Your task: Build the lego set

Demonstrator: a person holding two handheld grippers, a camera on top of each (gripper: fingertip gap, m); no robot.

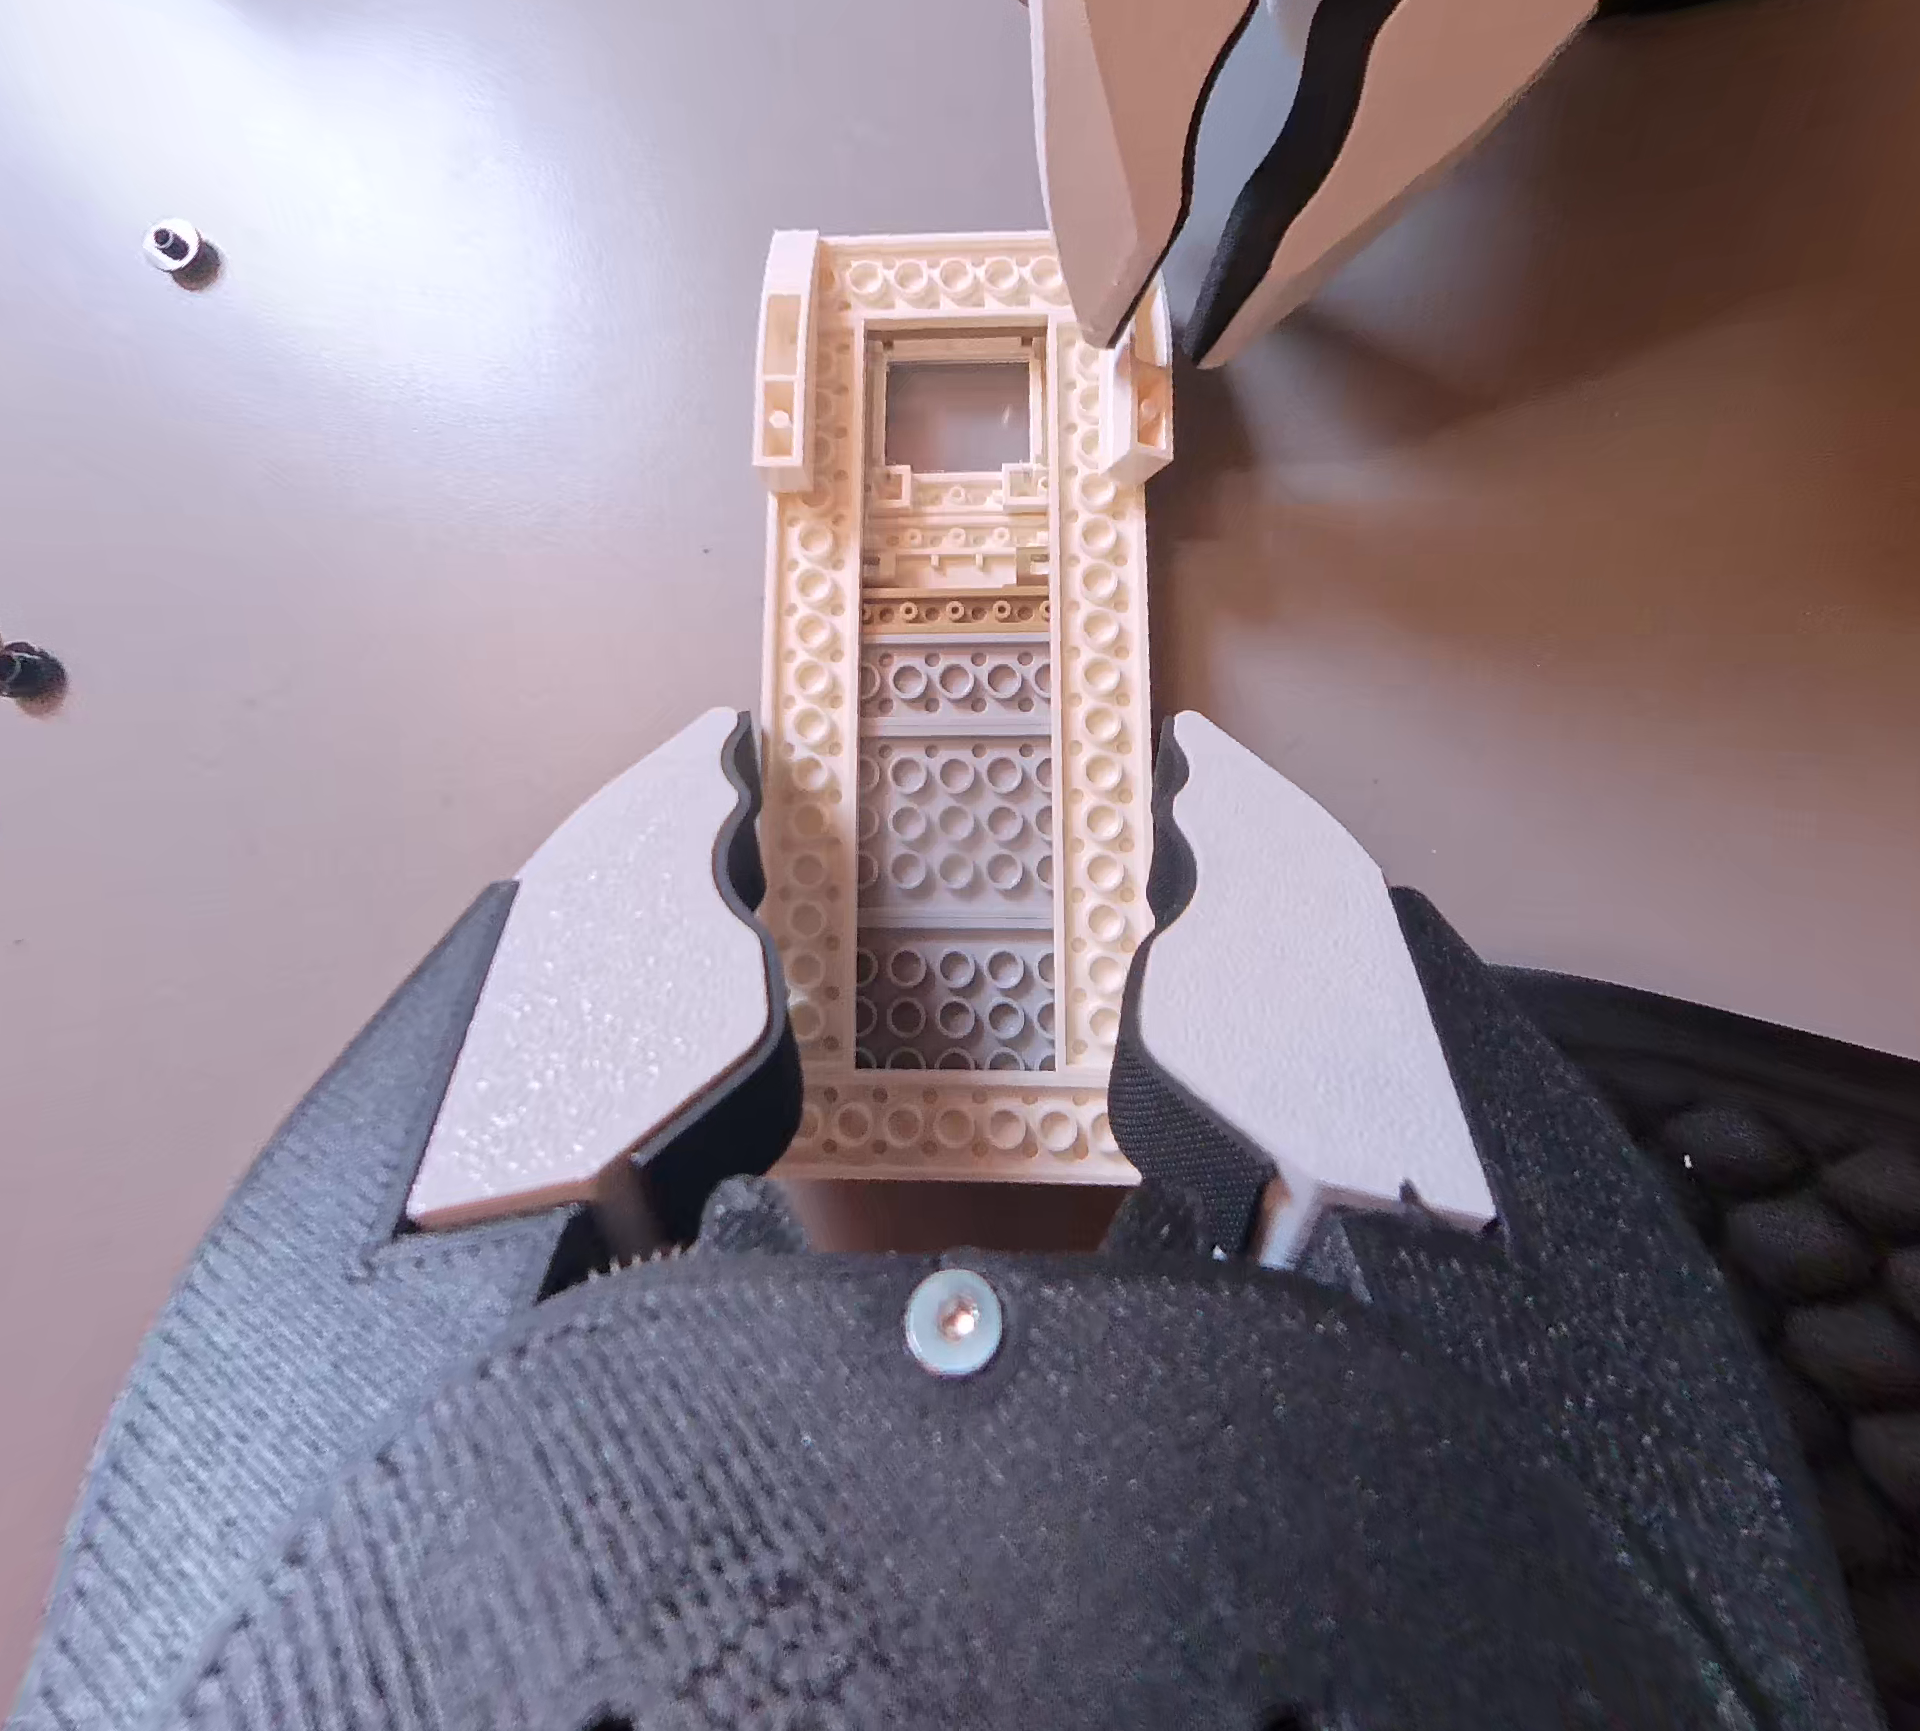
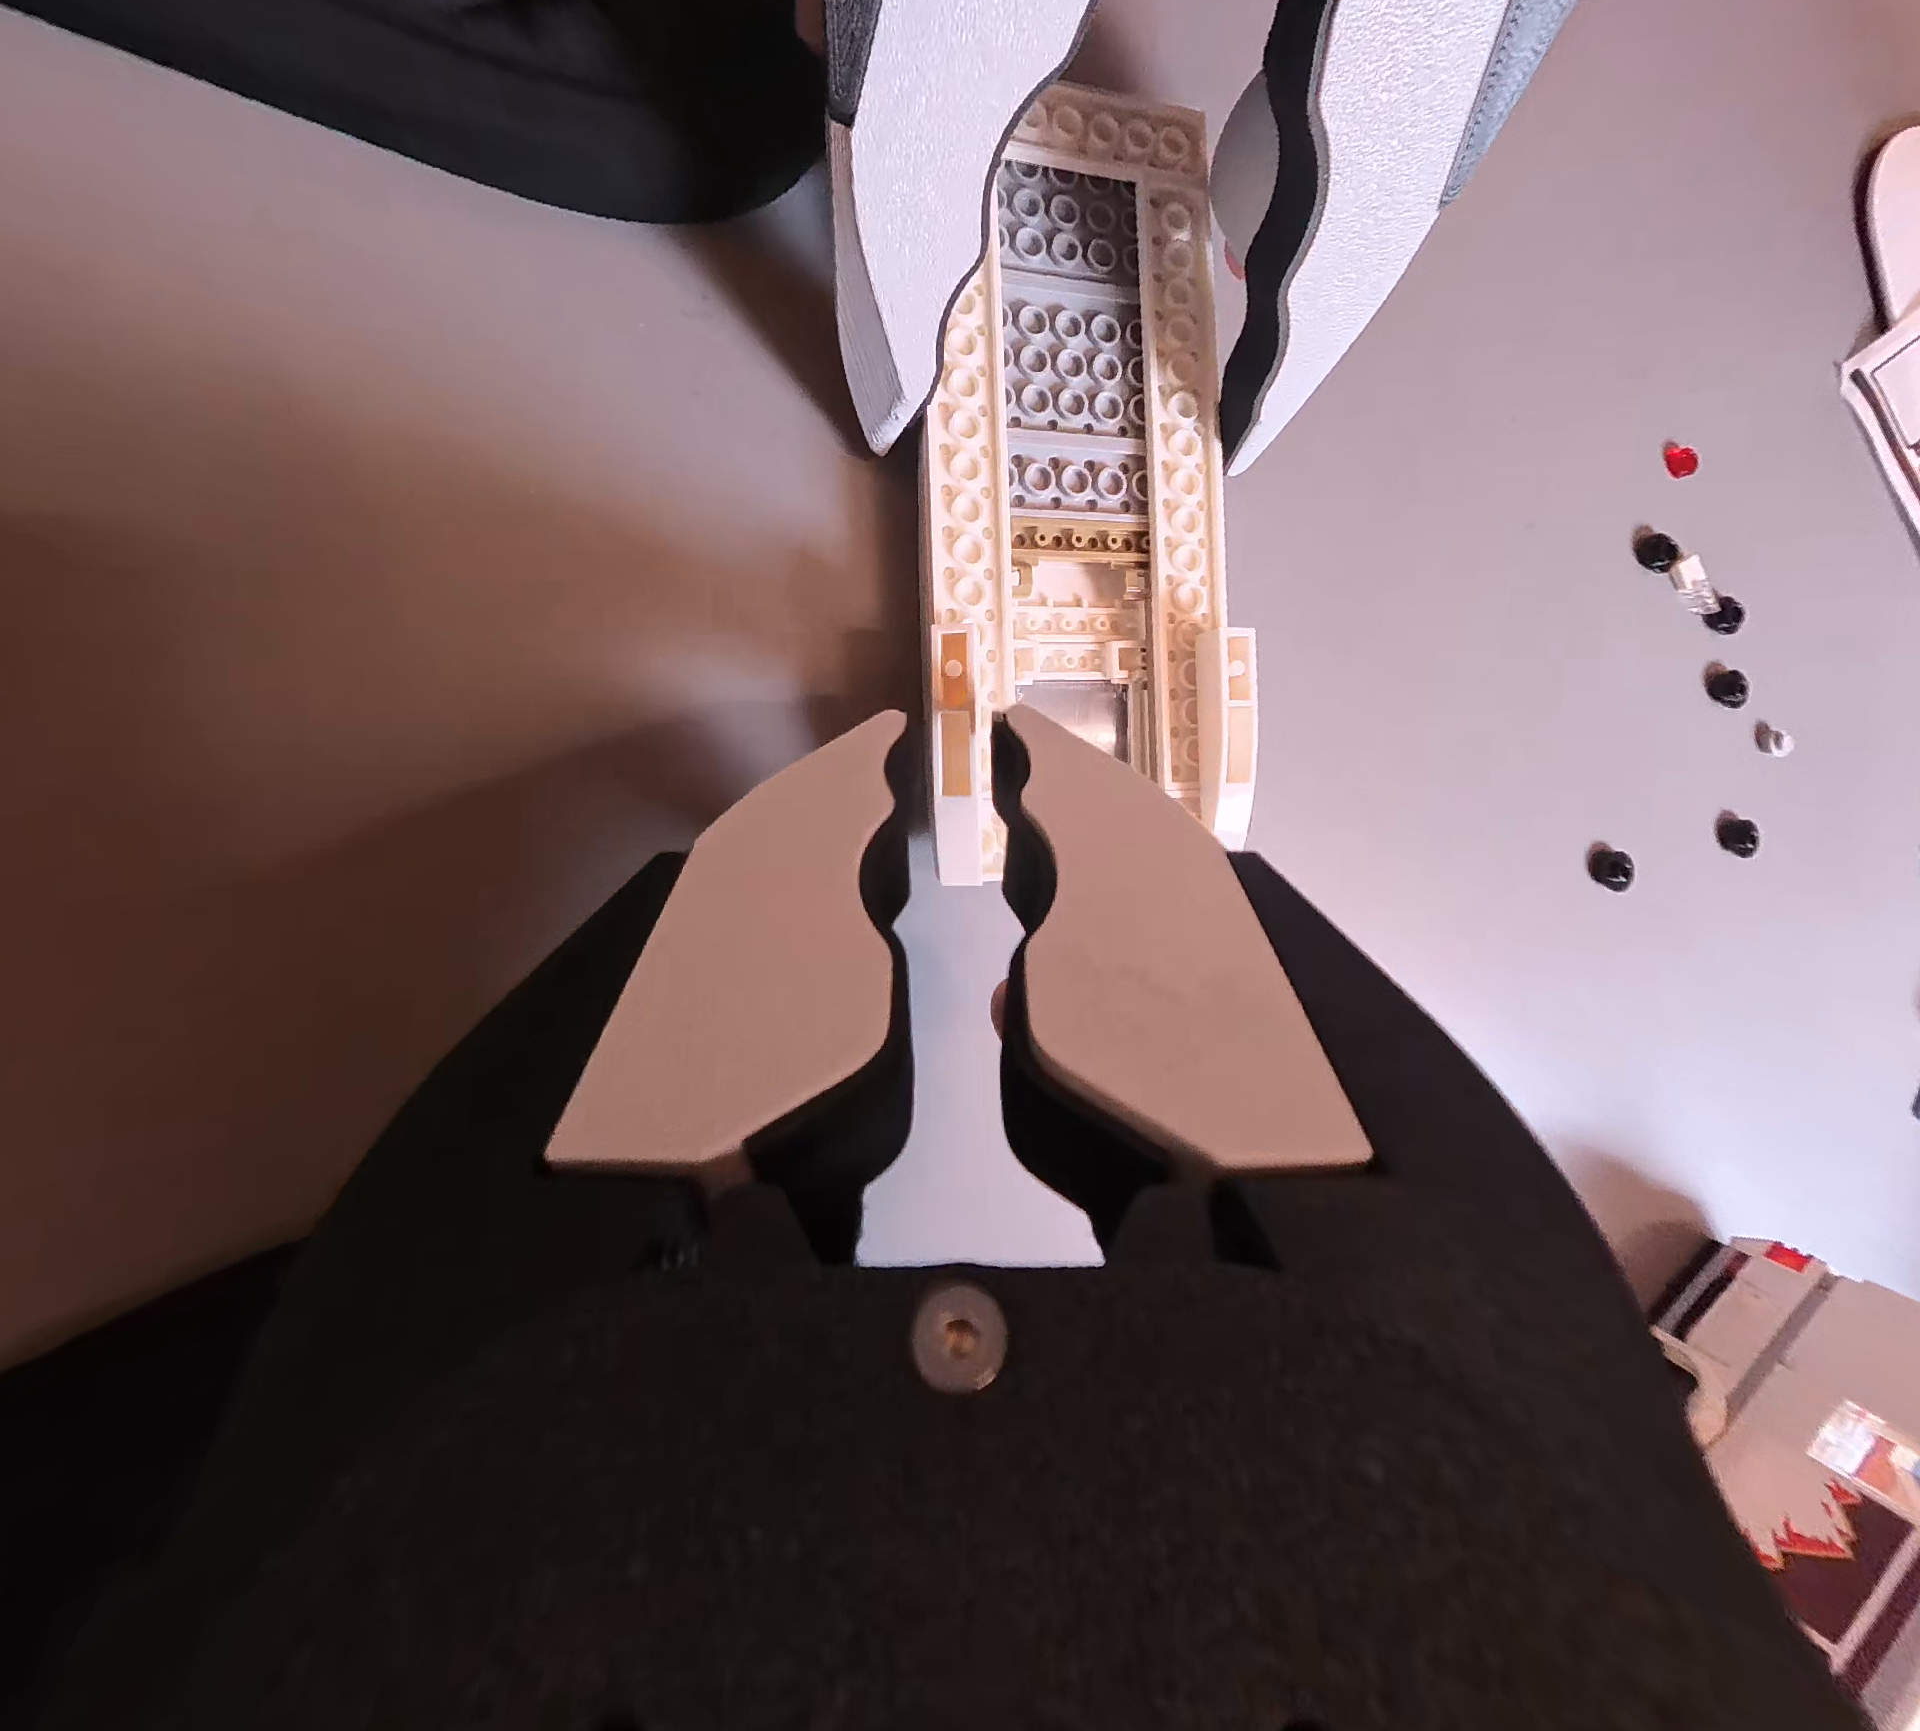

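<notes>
Fingers: left gripper clamps the cream brick hull across its width; its long axis runs straight ahead to my right gripper, pinching a corner fin.

- A long cream-white toy-brick hull lies upside down on the brownish tabletop, its underside of round sockets facing up.
- Two cream side rails run its length, with cross strips at both ends; grey plates fill the recessed middle, and a square opening with a clear pane sits near one end.
- A curved cream fender piece is fitted on each side of the windowed end.
- The left gripper straddles the plain end, its black-padded fingers against both long sides.
- The right gripper pinches one fender piece between its nearly closed fingers.
</notes>
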